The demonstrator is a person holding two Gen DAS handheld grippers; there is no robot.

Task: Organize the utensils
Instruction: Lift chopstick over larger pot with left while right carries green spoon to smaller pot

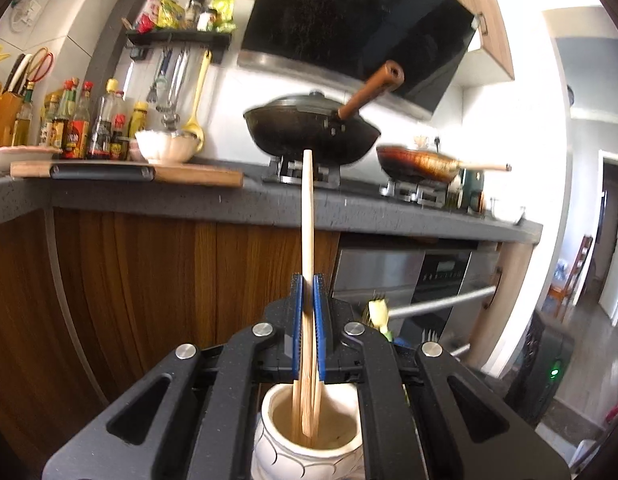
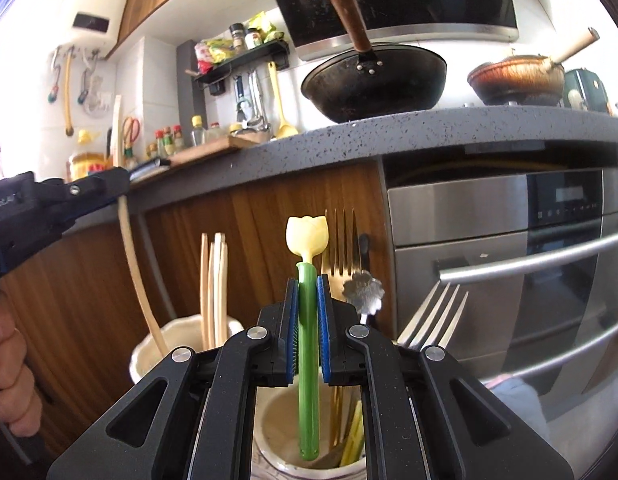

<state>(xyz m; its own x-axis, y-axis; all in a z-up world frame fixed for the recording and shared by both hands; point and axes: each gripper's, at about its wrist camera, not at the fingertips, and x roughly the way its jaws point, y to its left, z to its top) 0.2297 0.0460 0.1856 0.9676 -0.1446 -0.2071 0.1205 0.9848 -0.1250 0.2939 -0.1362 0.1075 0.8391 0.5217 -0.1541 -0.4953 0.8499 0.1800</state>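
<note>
My left gripper [image 1: 307, 280] is shut on a wooden chopstick [image 1: 307, 208] that stands upright, its lower end inside a white ceramic holder [image 1: 305, 448] with other chopsticks. My right gripper [image 2: 307, 280] is shut on a green utensil with a yellow tulip end [image 2: 307, 236], its lower end inside a second white holder [image 2: 309, 468] that holds a gold fork [image 2: 341, 236], a silver fork [image 2: 433, 316] and a flower-ended utensil [image 2: 363, 292]. In the right wrist view the left gripper [image 2: 109, 184] holds its chopstick over the chopstick holder [image 2: 149, 356] at left.
A grey countertop [image 1: 229, 200] runs above wooden cabinet doors [image 1: 149, 280]. On it stand a black wok [image 1: 313, 128], a brown pan [image 1: 421, 164], a cutting board [image 1: 129, 172] and sauce bottles [image 1: 77, 120]. A steel oven [image 2: 509, 260] with bar handles is at right.
</note>
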